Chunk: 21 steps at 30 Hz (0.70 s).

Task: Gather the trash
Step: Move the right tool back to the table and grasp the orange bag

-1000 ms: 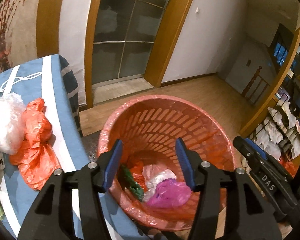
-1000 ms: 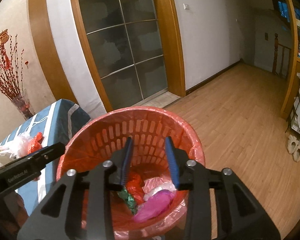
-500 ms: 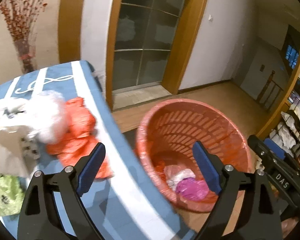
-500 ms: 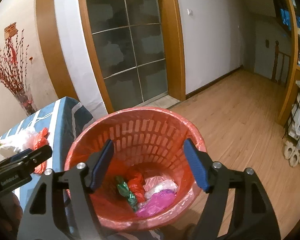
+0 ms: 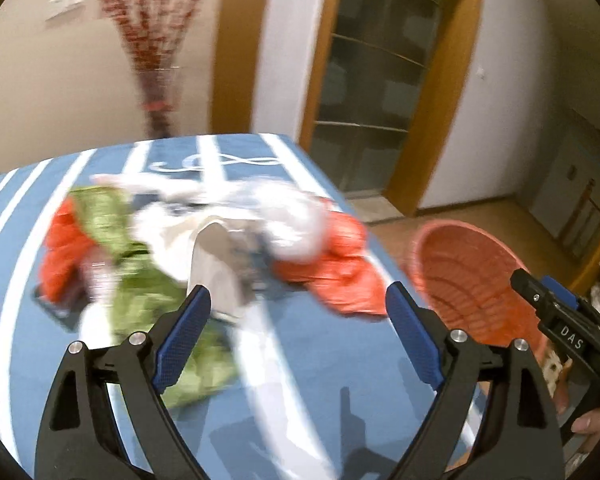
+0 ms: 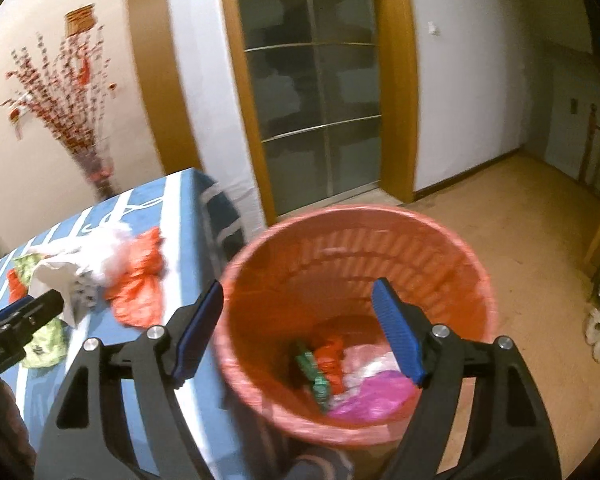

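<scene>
A room with a wooden floor (image 6: pixel 500 208), pale walls and a dark glass door (image 6: pixel 312 92) in a wood frame, and a blue table (image 5: pixel 320 360) with white stripes up front. On that table, the trash pile: an orange plastic bag (image 5: pixel 340 272) on the side nearest the table edge, a white bag (image 5: pixel 288 216) bunched against it, a pale paper piece (image 5: pixel 216 264) in the middle, a green wrapper (image 5: pixel 140 280) to the left and another orange scrap (image 5: pixel 60 256) at the far left. It is all blurred, so finer detail is lost.

Just off the table's edge, on the floor, stands the red slatted basket (image 6: pixel 472 272) with a red liner. Inside: a green wrapper (image 6: pixel 314 376), an orange piece (image 6: pixel 330 360), a white bag (image 6: pixel 368 364) and a bright pink bag (image 6: pixel 376 396) lying together at the bottom.

Left gripper (image 5: pixel 298 332) hangs over the table, aimed at the pile, jaws spread wide, nothing between the blue pads (image 5: pixel 184 336). Right gripper (image 6: pixel 298 332) hangs over the basket, jaws spreading apart right now and empty; the basket contents lie well below them.

Behind the table, a vase of red-blossom branches (image 6: pixel 72 92) against the wall. A fingertip (image 5: pixel 592 424) shows at the lower right of the left view, under the other tool.
</scene>
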### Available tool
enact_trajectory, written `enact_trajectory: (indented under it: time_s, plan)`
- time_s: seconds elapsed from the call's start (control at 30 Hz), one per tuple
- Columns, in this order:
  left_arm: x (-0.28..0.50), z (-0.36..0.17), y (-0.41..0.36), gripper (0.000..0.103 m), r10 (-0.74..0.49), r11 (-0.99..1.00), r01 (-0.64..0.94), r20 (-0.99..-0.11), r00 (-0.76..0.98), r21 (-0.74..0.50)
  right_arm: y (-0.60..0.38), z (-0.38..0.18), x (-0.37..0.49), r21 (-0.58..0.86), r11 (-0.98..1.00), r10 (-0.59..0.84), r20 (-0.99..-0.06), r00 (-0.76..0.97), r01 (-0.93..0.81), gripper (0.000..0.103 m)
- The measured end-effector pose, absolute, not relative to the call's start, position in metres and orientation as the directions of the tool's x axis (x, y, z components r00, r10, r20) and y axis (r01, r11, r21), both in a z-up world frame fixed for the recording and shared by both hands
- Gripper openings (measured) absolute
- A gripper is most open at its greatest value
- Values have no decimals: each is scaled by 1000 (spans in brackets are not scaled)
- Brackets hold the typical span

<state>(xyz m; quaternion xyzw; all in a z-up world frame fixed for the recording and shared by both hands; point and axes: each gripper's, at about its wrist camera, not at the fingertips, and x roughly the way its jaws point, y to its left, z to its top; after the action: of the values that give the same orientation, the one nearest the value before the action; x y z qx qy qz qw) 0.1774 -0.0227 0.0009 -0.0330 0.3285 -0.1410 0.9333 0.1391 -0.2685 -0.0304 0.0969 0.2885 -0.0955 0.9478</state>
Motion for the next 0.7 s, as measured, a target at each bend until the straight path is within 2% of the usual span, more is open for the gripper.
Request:
enact_trajectory:
  time_s: [0.07,0.2,0.4,0.7]
  plan:
    - [178,1,-3,88,-251,968,197,-603,757,-155,-256,-31,148,132,970,-94,-574,813,206,74]
    - [183,2,34,88,-199,978,117,-601,774,-172,-225,-34,178,124,984,-29,-601,799,129,64]
    - [187,3,73,88,-149,981,40,-595,790,-192,-190,-42,222,113,991,19,-635,772,70,54]
    - [192,-1,97,88,-105,984,-4,-603,791,-176,-167,-56,268,171,984,87,-690,719,45,50]
